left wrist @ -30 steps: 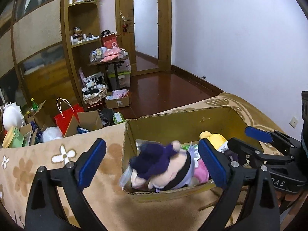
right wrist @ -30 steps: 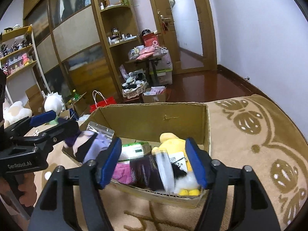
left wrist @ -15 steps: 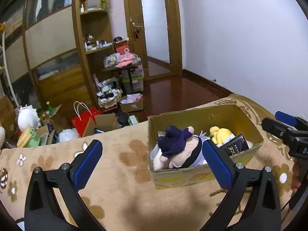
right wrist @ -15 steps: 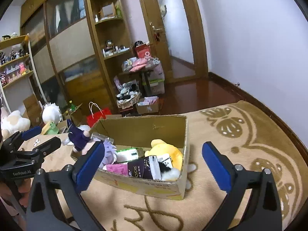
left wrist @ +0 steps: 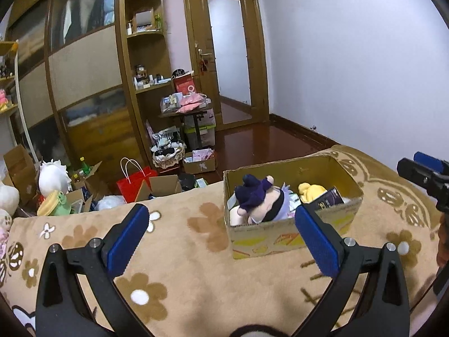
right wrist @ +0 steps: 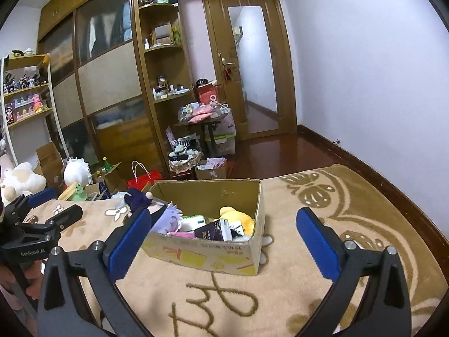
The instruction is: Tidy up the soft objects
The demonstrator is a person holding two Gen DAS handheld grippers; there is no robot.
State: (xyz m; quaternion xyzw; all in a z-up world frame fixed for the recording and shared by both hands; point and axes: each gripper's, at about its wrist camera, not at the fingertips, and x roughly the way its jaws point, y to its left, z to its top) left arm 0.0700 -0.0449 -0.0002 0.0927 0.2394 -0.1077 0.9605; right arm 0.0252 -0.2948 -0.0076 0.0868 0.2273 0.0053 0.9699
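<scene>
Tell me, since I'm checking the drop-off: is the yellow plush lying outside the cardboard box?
No, the yellow plush sits inside the cardboard box, against its right wall.

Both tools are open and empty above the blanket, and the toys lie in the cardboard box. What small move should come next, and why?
Probably press the purple-haired doll deeper with the left tool. It rises above the rim of the cardboard box, while the yellow plush lies lower. The right tool holds nothing, and no other toy shows on the blanket.

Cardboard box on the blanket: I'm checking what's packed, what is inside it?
The open brown cardboard box holds a purple-hatted plush doll, a yellow plush toy and a dark packet. Anything beneath them is covered.
</scene>
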